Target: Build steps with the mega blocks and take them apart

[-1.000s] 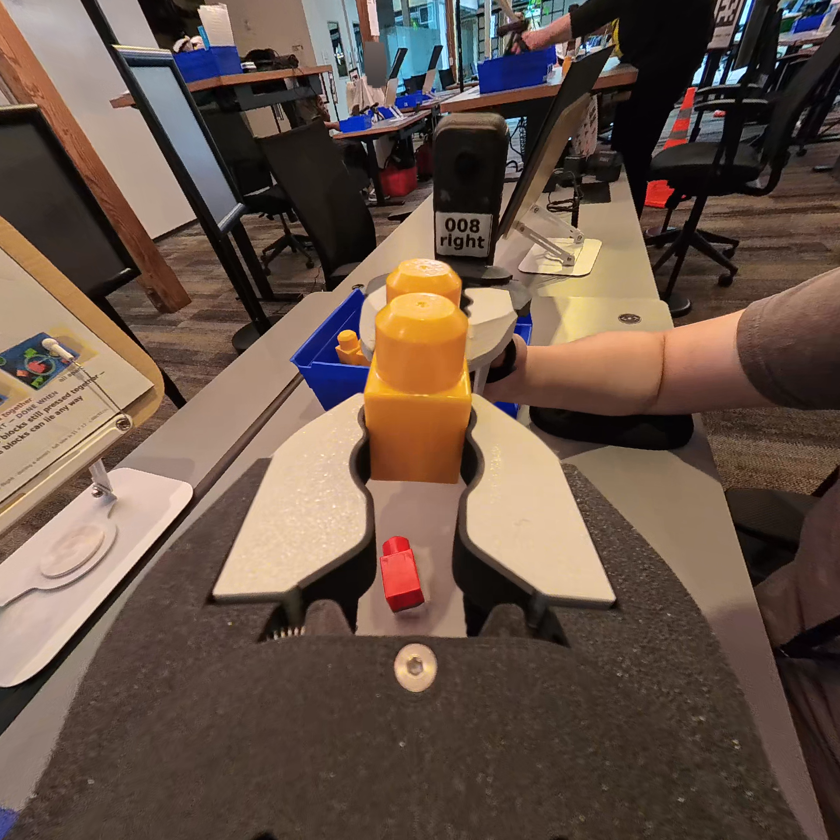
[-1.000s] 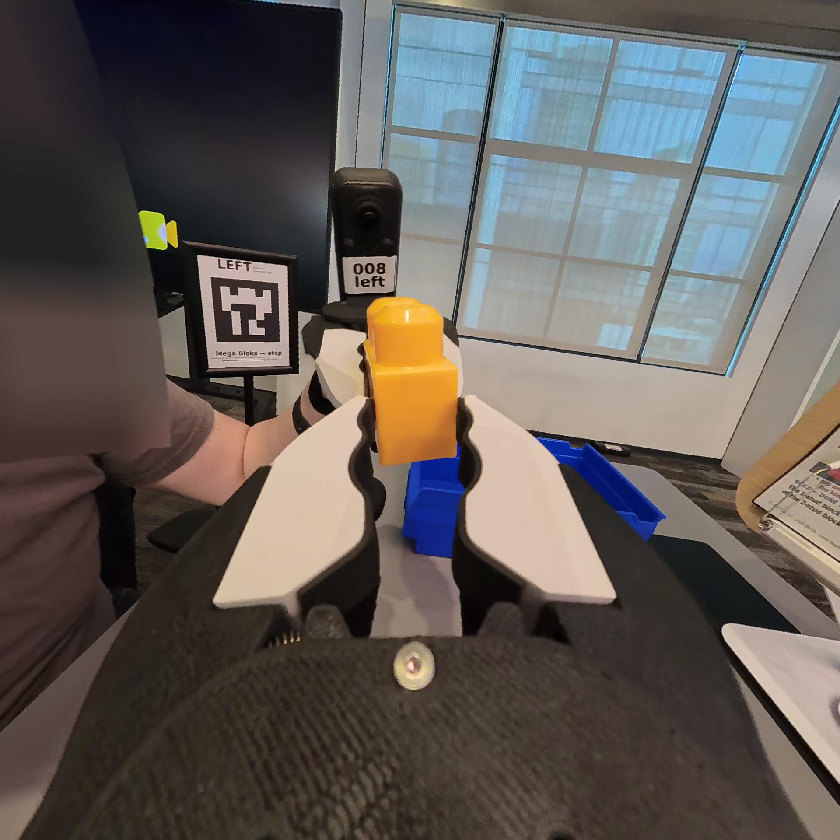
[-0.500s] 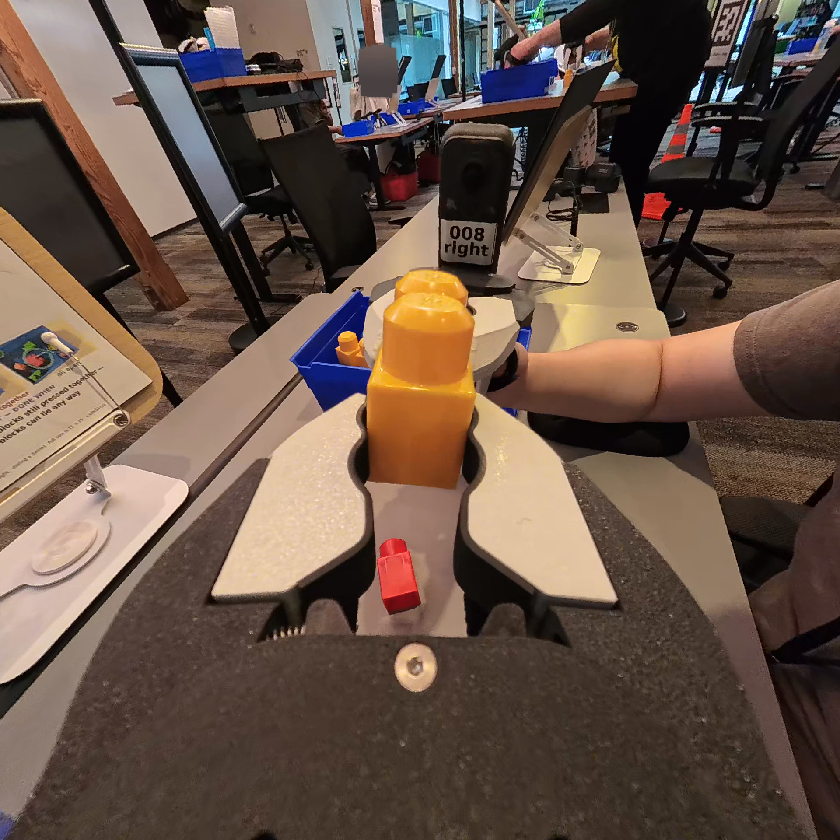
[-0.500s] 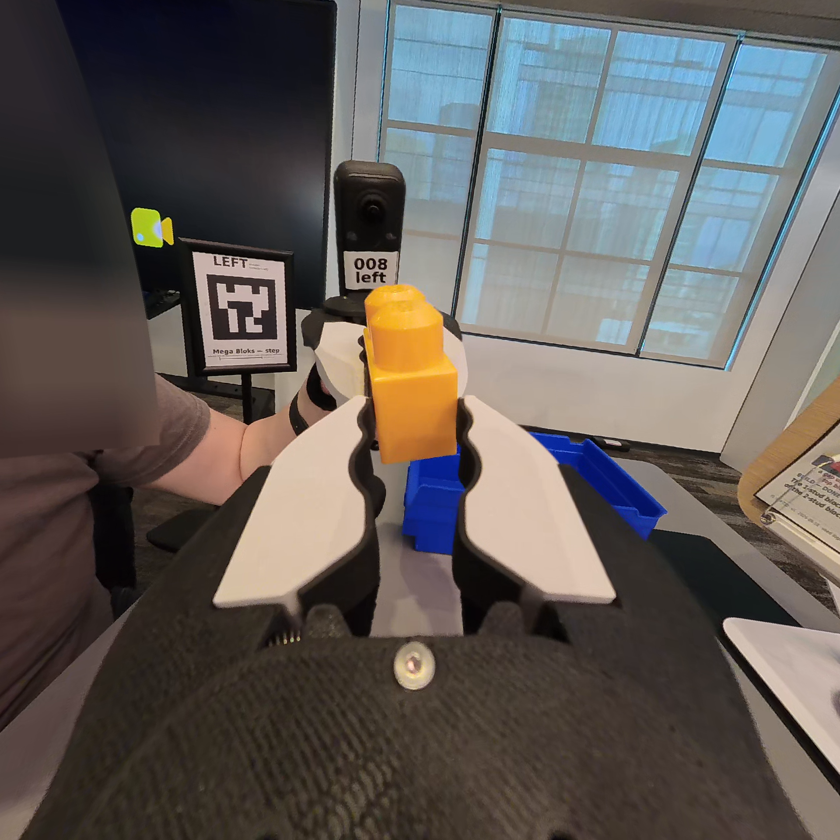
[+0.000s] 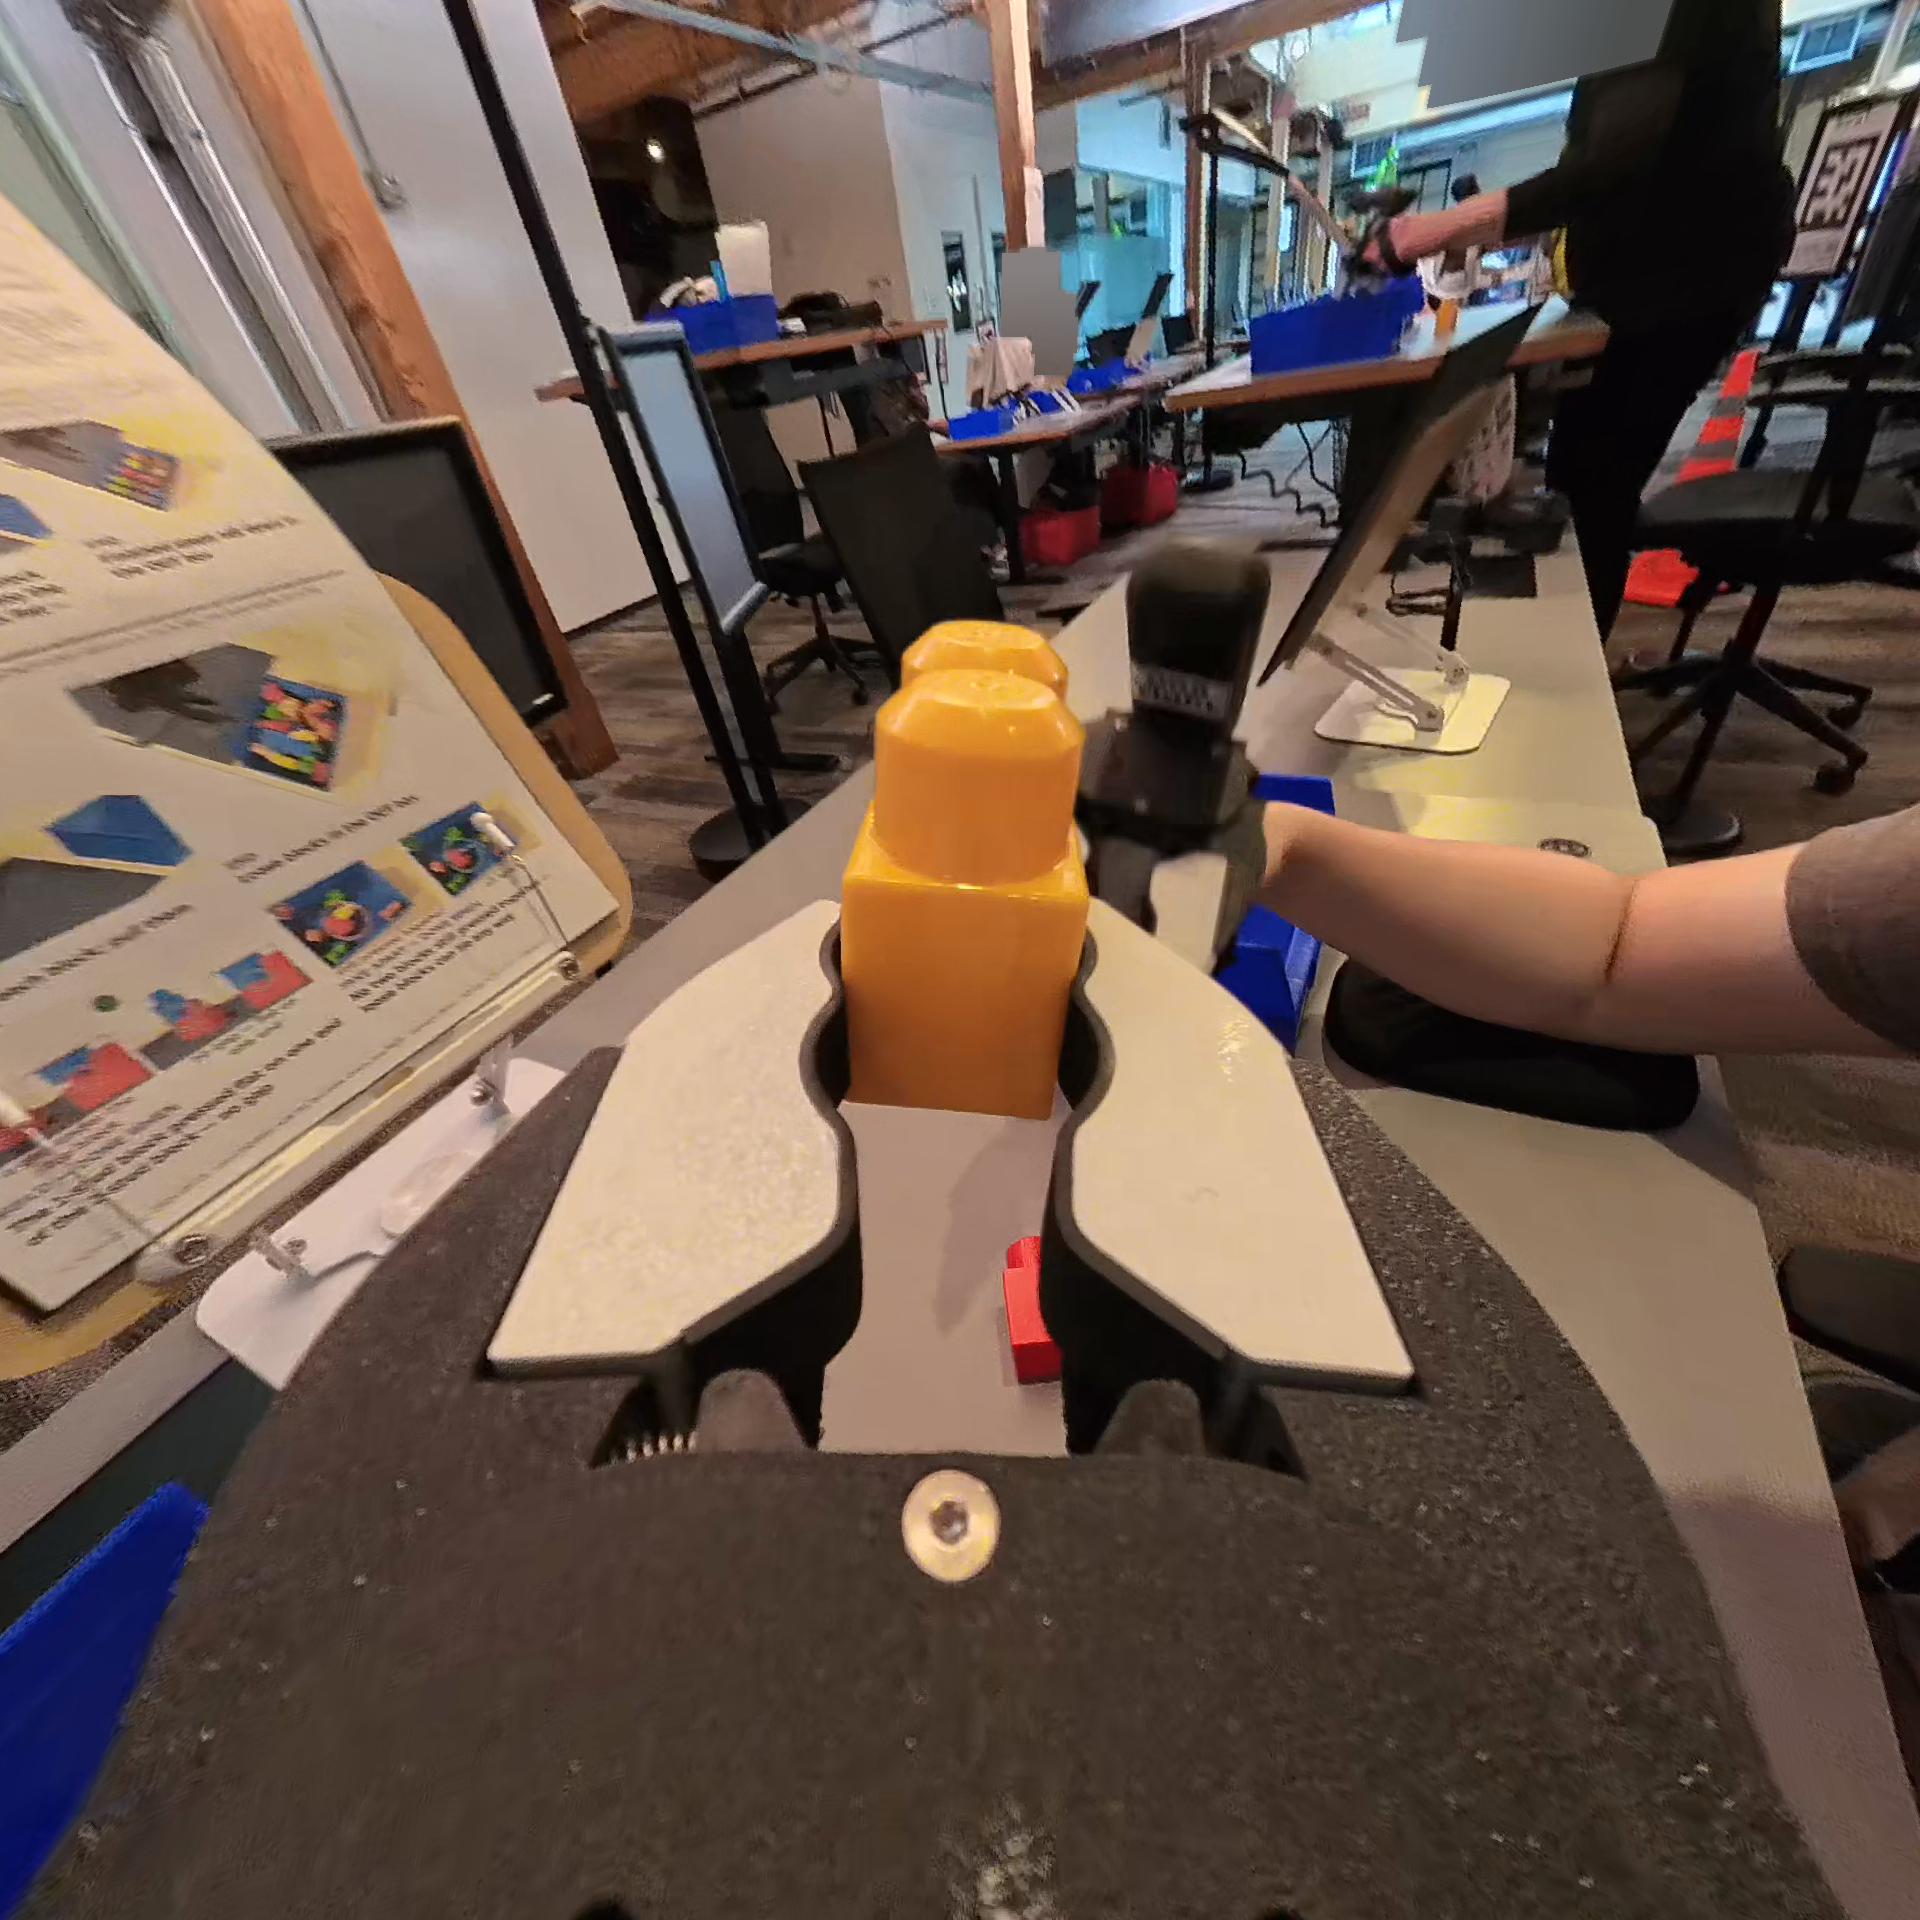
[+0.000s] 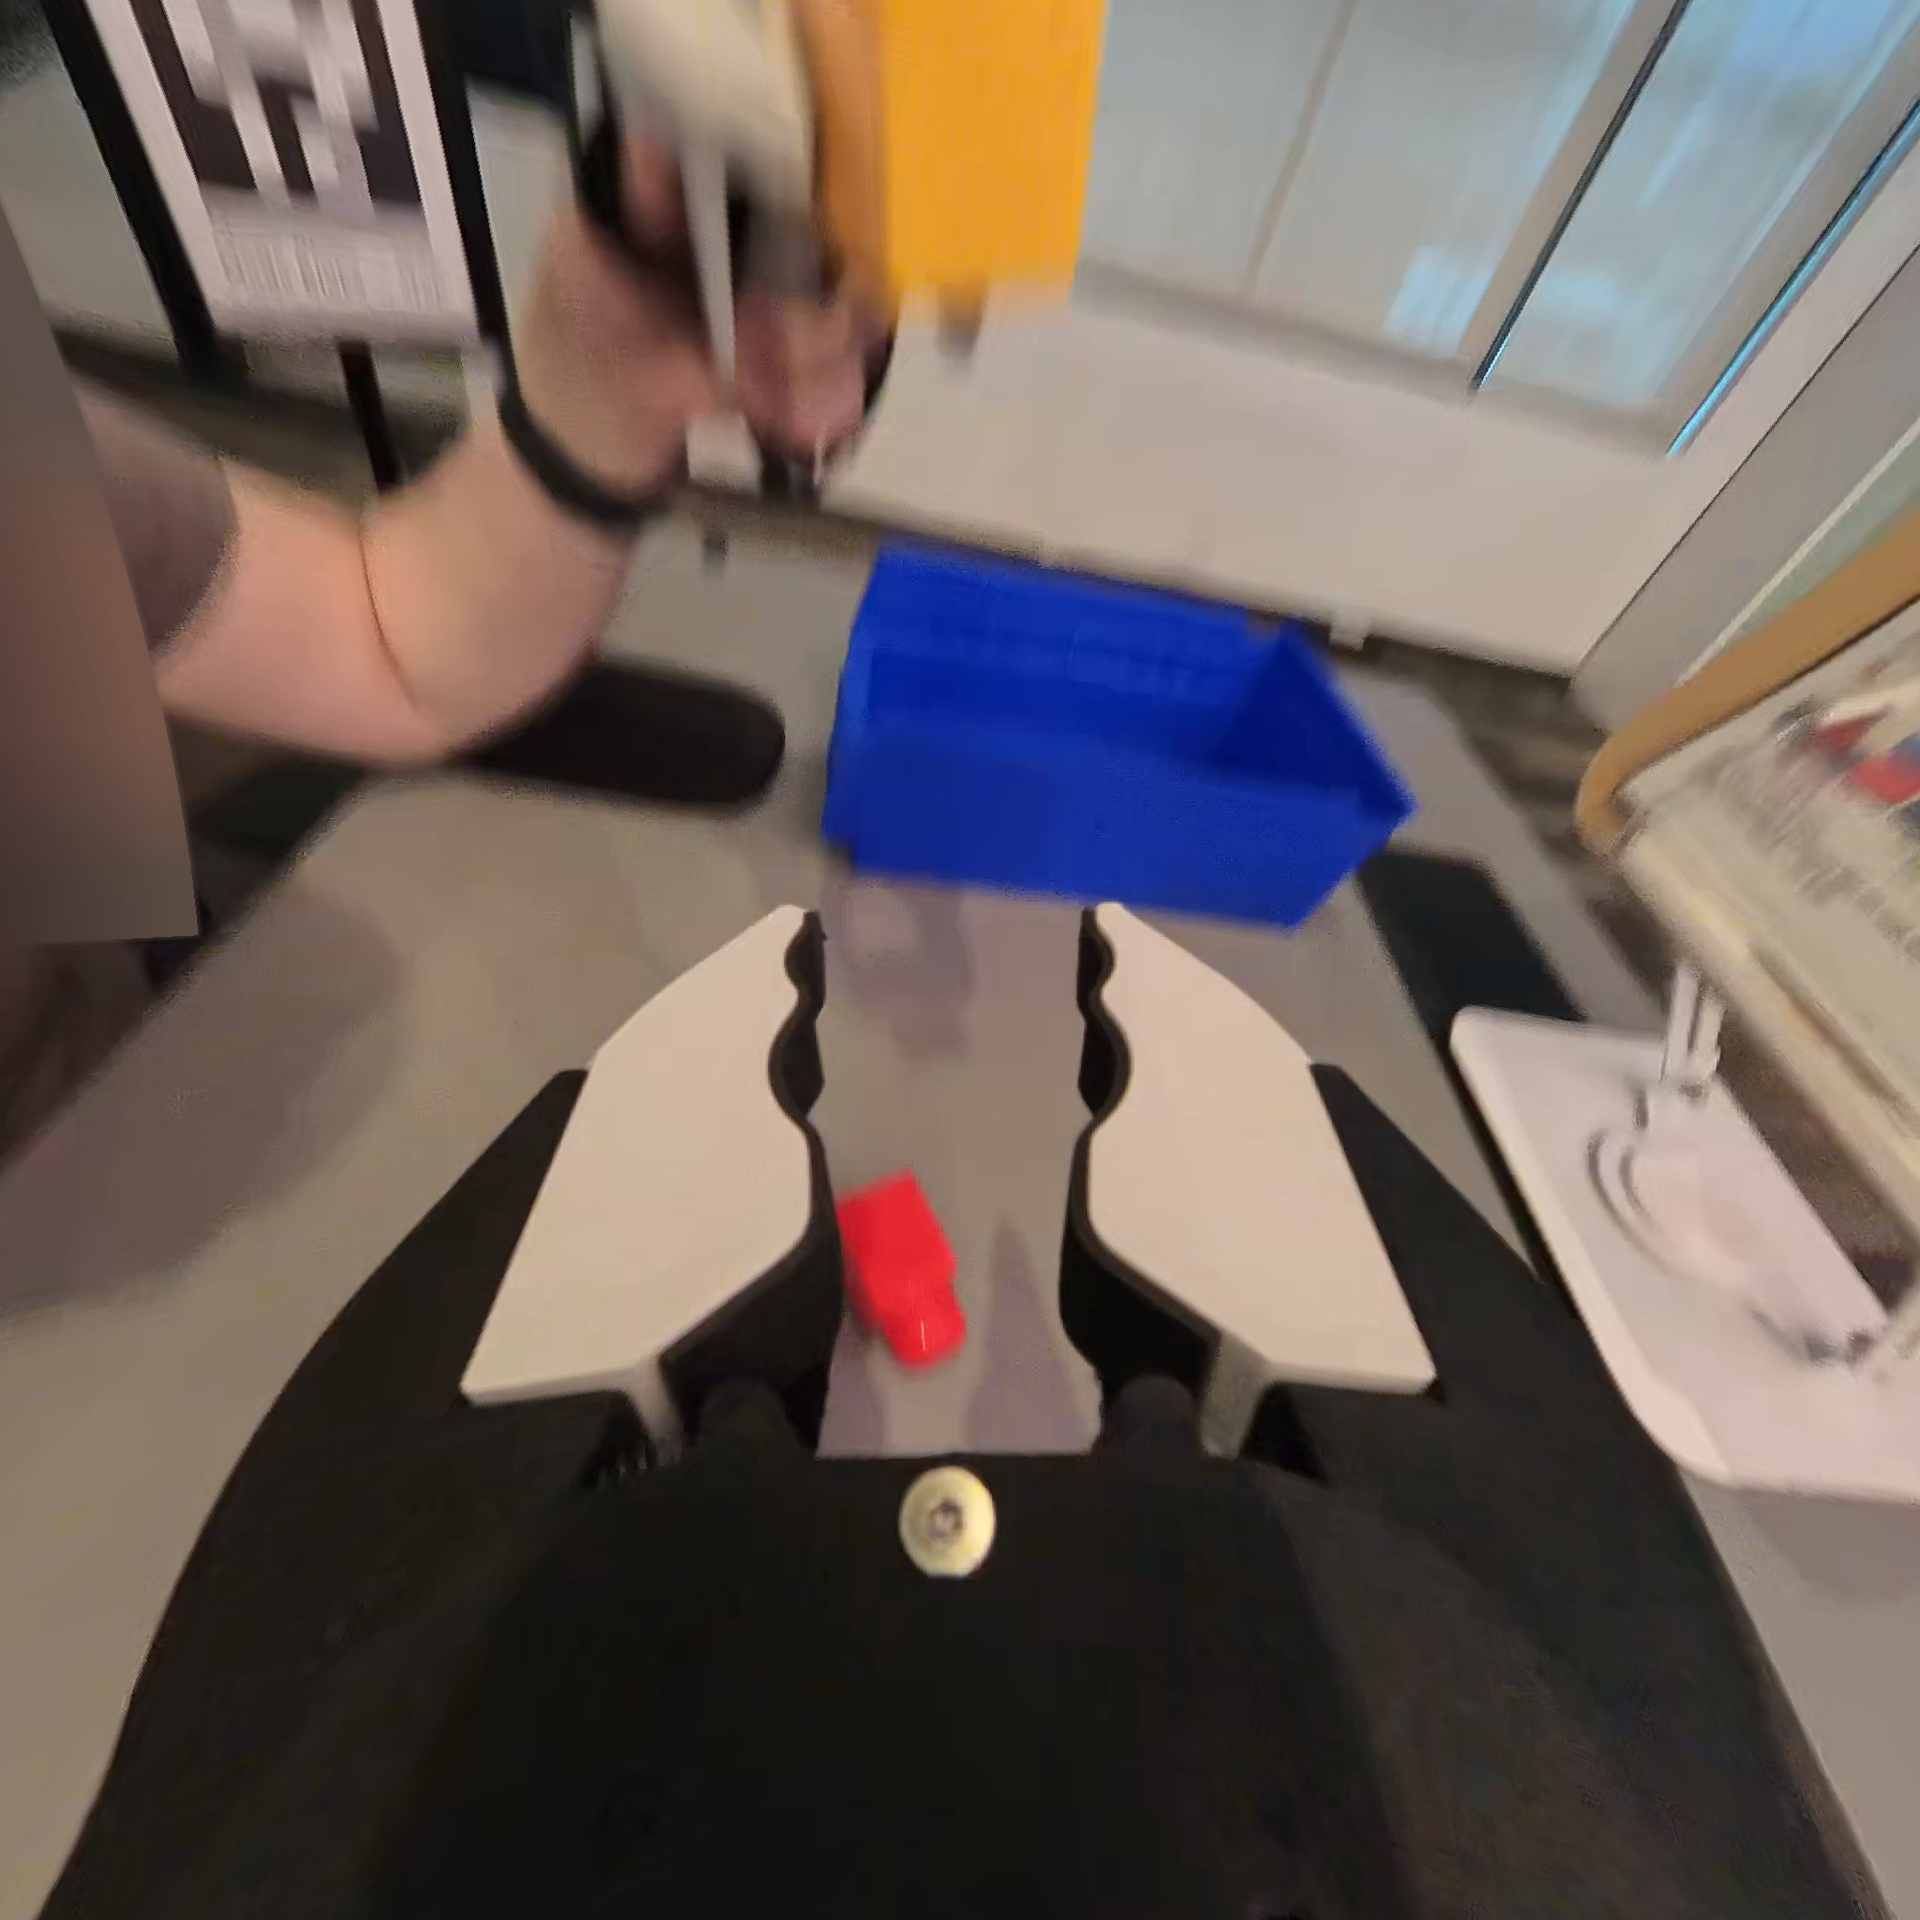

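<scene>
The orange block (image 5: 961,935) sits upright, clamped in your left gripper (image 5: 958,966) above the grey table (image 5: 1538,1247), while your right gripper (image 6: 945,940) hangs parted and empty over a small red block (image 6: 899,1276) near the blue bin (image 6: 1101,790).

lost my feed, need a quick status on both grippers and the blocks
Left gripper shut on orange block. Right gripper open, empty. Red block lying on the table. Nothing in the way.
</scene>
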Available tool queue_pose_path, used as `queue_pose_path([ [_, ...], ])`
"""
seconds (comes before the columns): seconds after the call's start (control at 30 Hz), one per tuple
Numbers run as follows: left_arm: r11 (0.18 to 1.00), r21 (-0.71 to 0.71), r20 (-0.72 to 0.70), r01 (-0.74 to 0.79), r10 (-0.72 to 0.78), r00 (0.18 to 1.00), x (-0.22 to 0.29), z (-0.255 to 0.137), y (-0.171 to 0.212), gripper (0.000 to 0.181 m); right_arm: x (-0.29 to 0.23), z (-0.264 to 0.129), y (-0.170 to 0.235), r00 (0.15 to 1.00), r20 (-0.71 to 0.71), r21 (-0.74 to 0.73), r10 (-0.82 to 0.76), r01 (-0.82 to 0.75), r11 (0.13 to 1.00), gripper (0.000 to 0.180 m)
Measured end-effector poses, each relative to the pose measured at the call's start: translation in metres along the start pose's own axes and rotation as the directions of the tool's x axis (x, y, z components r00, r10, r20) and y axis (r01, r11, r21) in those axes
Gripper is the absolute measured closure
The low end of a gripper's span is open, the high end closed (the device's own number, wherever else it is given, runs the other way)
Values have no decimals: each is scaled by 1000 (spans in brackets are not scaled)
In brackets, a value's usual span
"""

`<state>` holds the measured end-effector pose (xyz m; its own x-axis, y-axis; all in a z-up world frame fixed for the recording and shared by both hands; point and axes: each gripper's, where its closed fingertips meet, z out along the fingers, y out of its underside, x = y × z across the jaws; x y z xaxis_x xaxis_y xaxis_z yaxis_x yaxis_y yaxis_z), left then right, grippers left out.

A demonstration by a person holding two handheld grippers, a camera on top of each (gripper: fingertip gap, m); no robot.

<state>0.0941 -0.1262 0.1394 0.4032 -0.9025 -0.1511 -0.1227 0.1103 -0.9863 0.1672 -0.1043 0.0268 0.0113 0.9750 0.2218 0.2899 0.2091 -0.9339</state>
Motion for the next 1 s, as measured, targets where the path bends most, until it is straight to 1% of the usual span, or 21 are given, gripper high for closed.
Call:
queue_pose_path([
  [0.03, 1000, 11, 10, 2, -2, 1000, -3, -6, -4, 144, -2, 5, 21, 999, 16, -109, -37, 39, 993, 132],
  [0.1, 1000, 27, 36, -7, 6, 999, -9, -16, -10, 143, -9, 11, 61, 991, 73, -304, -109, 126, 944, 133],
  [0.2, 999, 37, 51, -19, 17, 999, -13, -25, -15, 143, -11, 20, 104, 983, 114, -475, -145, 182, 861, 136],
  [0.3, 999, 30, 49, -15, 14, 999, -15, -28, -14, 143, -15, 25, 131, 984, 141, -568, -106, 168, 806, 138],
  [0.43, 1000, 20, 35, -5, 4, 999, -16, -25, -10, 144, -11, 20, 160, 978, 151, -694, -141, 206, 689, 140],
  [0.5, 1000, 7, 30, -6, 6, 1000, -15, -22, -7, 144, -8, 22, 163, 974, 148, -702, -170, 224, 676, 144],
  [0.6, 1000, -5, 20, 1, -1, 1000, -15, -17, -4, 144, -6, 20, 161, 969, 139, -720, -206, 241, 651, 144],
  [0.67, 1000, -9, 16, 8, -7, 1000, -16, -15, -2, 144, -7, 18, 154, 964, 134, -730, -231, 254, 634, 144],
  [0.7, 1000, -12, 18, 11, -11, 1000, -17, -15, -1, 144, -8, 19, 148, 966, 117, -730, -233, 242, 639, 144],
  [0.77, 1000, -18, 25, 21, -20, 999, -21, -14, 2, 144, -13, 25, 136, 987, 52, -718, -151, 142, 682, 144],
  [0.87, 999, -45, 67, 29, -26, 997, -33, -12, 9, 144, -22, 30, 119, 997, -36, -677, 63, -71, 732, 144],
  [0.93, 997, -64, 71, 52, -48, 996, -38, -11, 16, 144, -23, 29, 112, 977, -102, -639, 186, -208, 741, 144],
  [1.0, 995, -76, 107, 62, -53, 993, -48, -13, 20, 143, -21, 29, 105, 921, -189, -553, 341, -387, 738, 144],
])
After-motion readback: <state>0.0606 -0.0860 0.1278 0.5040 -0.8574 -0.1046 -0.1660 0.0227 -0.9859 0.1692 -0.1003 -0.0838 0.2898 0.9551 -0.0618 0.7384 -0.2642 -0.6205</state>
